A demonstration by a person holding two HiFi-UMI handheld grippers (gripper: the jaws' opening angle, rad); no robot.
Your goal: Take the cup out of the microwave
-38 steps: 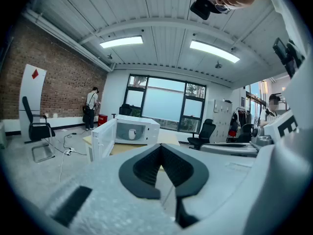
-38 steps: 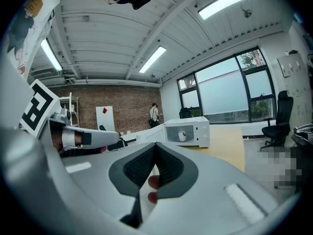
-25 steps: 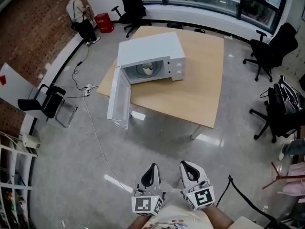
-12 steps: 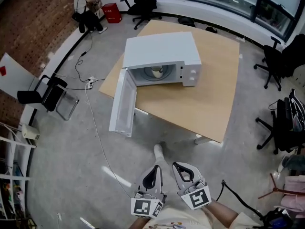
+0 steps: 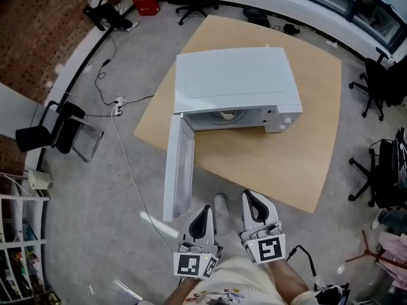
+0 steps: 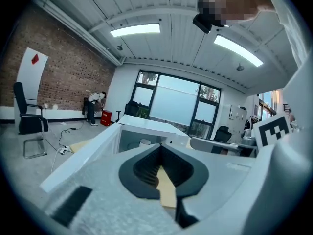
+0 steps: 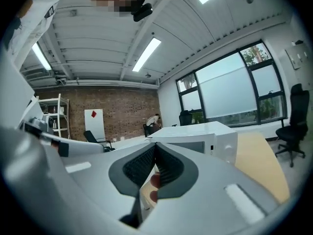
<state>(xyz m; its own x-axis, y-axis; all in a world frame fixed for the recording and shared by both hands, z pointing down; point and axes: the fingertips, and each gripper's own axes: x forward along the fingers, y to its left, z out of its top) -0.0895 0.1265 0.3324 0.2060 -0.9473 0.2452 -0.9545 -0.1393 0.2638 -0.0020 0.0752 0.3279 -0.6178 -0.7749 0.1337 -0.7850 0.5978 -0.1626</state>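
Observation:
A white microwave (image 5: 235, 84) stands on a light wooden table (image 5: 280, 151), its door (image 5: 178, 167) swung wide open toward me. Inside it a pale cup (image 5: 227, 114) shows on the turntable; the left gripper view also catches the cup (image 6: 145, 143) in the cavity. Both grippers hang side by side at the bottom of the head view, well short of the table. My left gripper (image 5: 202, 220) is shut with nothing in it. My right gripper (image 5: 252, 204) is shut and empty too. The microwave (image 7: 205, 138) lies ahead in the right gripper view.
A cable and power strip (image 5: 118, 102) trail across the concrete floor to the left of the table. Black office chairs (image 5: 57, 132) stand at the left, and more chairs (image 5: 381, 81) at the right. A red crate (image 5: 145, 2) and a person are far back left.
The table and microwave have come much closer and sit lower in the head view. Both grippers stayed shut and side by side, carried forward toward the open door.

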